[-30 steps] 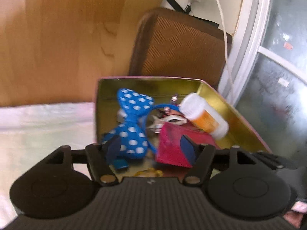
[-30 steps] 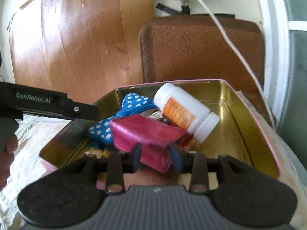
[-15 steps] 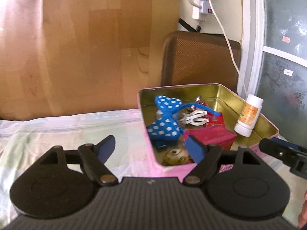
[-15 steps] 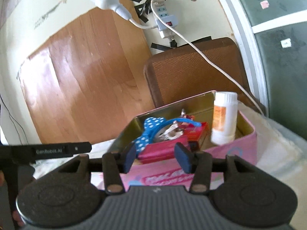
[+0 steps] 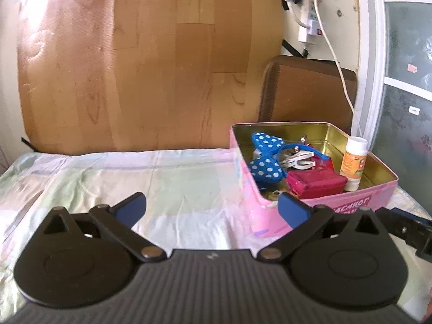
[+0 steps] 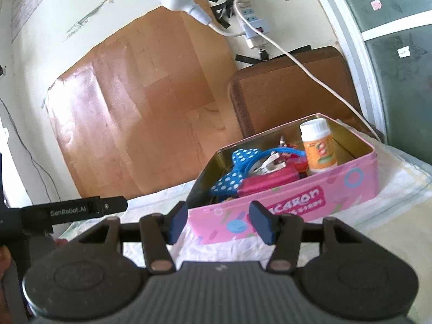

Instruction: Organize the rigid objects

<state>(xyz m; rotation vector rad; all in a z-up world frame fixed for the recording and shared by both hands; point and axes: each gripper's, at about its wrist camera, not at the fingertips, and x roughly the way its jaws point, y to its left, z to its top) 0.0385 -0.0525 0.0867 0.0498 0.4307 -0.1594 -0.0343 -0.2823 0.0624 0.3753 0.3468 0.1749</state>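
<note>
Pink tin [image 5: 318, 210] sits on the bedsheet [image 5: 151, 178], far right in left wrist view, open top, long axis running left-right along the wall, one corner toward the left cam. Printed long side faces the right cam [image 6: 297, 202].

Inside: 1 white bottle [image 5: 353, 162] w/ orange label, standing upright, cap up, at the right end near the wall of the tin. 1 blue polka-dot bow [image 5: 264, 162] at the left end, 1 magenta pouch [image 5: 316, 183] lying flat near the front, long axis left-right. 1 white clip [image 5: 299, 160] betw bow and bottle. Small bits under them, can't ID.

Left gripper [image 5: 212, 208]: jaws have just been opening, now spread wide, nothing betw them, tin just beyond the right finger. Right gripper [image 6: 220, 222]: jaws have just been opening, roughly half apart, nothing held, tin wall just beyond the tips, not touching.

Behind the tin: brown chair back [image 6: 294, 91], wood panel [image 5: 135, 67], white cable [image 6: 310, 73] dropping past the far right corner. Nothing betw grippers and tin.
</note>
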